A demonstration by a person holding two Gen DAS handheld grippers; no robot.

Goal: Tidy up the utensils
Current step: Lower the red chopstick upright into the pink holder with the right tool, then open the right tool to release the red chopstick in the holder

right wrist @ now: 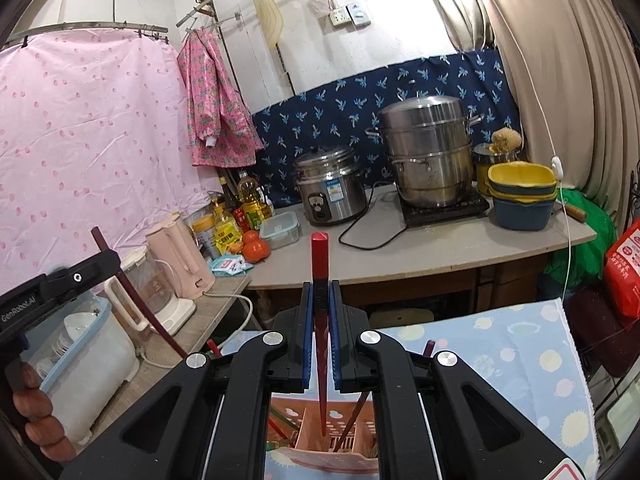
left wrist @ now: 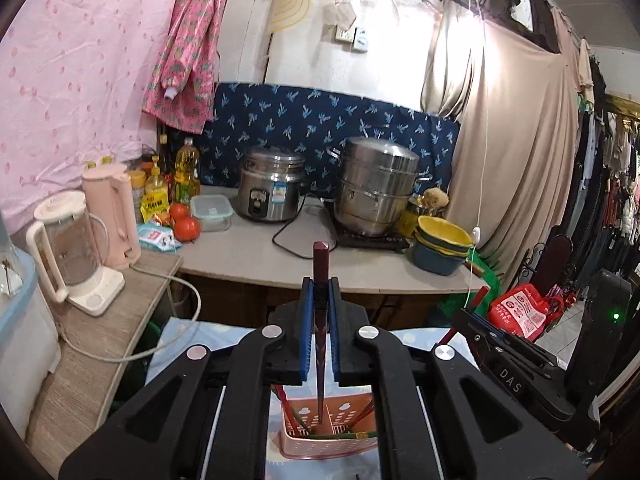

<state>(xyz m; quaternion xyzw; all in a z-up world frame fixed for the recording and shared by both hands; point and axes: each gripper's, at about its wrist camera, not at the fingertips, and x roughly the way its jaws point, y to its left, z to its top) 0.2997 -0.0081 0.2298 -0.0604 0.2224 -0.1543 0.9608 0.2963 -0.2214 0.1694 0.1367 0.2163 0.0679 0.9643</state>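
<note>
While we hold both tools above the pink utensil basket (left wrist: 328,436), each one grips a single chopstick. Our left gripper (left wrist: 320,292) has its blue pads pressed narrow around a dark red chopstick (left wrist: 320,264), which stands nearly upright with its blunt end above the jaws and its thin tip pointing down over the basket's middle divider. Our right gripper (right wrist: 320,296) is clamped the same way on a brighter red chopstick (right wrist: 319,256), its tip hanging over one of the basket's compartments. The basket (right wrist: 320,432) rests on a pale blue cloth (right wrist: 500,360) printed with round patterns, and it already holds several chopsticks leaning in its compartments. In the right wrist view the left gripper (right wrist: 110,264) appears at the left edge, with a hand (right wrist: 36,416) on its handle. Beyond the cloth, a countertop (left wrist: 360,268) carries a rice cooker (left wrist: 270,188), a stacked steel steamer (left wrist: 376,188), and yellow and blue basins (left wrist: 442,244).
</note>
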